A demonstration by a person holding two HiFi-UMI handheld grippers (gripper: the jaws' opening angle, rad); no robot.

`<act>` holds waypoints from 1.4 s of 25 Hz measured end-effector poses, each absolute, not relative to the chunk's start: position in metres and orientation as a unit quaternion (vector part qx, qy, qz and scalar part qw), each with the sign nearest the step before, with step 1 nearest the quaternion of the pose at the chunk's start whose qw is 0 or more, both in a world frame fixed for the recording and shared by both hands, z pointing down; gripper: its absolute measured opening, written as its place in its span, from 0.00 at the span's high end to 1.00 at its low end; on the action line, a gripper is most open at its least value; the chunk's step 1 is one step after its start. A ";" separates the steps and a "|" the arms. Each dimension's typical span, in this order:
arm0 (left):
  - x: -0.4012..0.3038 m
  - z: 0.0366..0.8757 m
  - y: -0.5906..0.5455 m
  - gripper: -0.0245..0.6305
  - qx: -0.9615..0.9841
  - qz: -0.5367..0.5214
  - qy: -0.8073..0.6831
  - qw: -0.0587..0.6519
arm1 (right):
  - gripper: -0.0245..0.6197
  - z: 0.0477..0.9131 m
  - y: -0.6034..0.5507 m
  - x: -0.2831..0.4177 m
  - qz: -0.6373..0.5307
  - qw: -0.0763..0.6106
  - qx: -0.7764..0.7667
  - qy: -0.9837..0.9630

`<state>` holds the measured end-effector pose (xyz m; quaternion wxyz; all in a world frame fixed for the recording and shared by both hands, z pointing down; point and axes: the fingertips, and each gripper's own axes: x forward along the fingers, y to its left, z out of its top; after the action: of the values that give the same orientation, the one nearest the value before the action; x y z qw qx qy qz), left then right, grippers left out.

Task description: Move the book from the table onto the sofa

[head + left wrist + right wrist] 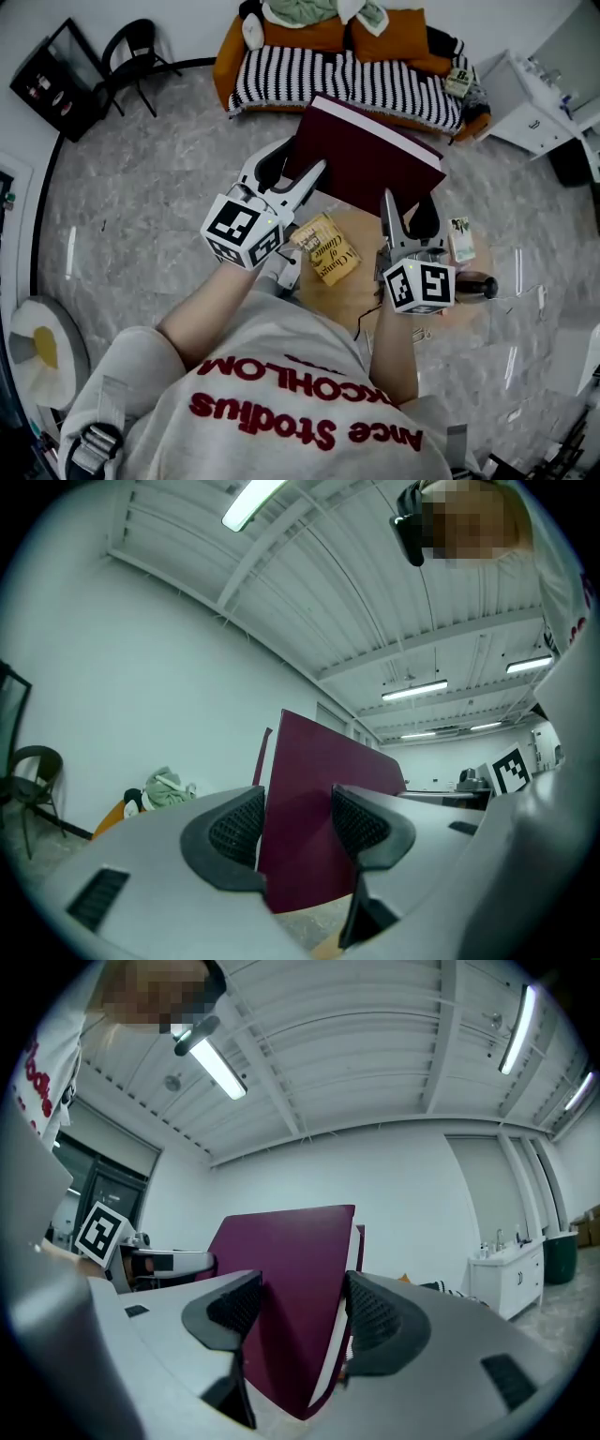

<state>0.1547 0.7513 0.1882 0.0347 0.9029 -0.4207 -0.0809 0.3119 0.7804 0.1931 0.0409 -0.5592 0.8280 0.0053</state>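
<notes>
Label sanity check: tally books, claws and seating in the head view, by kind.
Books: 2, the maroon book and the yellow paperback on the round table
Claws: 2, the left claw and the right claw, each shut on the maroon book
Seating: 2, the sofa and the black chair
Total: 6

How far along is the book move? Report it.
Done: the maroon book is gripped and up off the table. In hand: the left gripper and right gripper each clamp one edge of it. Left: carry it to the sofa and set it down.
</notes>
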 end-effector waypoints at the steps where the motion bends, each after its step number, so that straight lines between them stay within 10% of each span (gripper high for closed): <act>1: 0.154 0.184 0.755 0.62 0.901 -0.084 -0.424 0.031 | 0.50 0.189 0.783 0.311 0.008 0.043 -0.557 0.829; 35: 0.105 0.163 0.780 0.62 0.849 -0.098 -0.520 -0.007 | 0.50 0.164 0.774 0.264 0.053 0.056 -0.468 0.880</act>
<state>0.1052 0.7799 0.1628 -0.0066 0.8486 -0.5197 -0.0984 0.2635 0.7743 0.1642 0.0563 -0.4678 0.8805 0.0527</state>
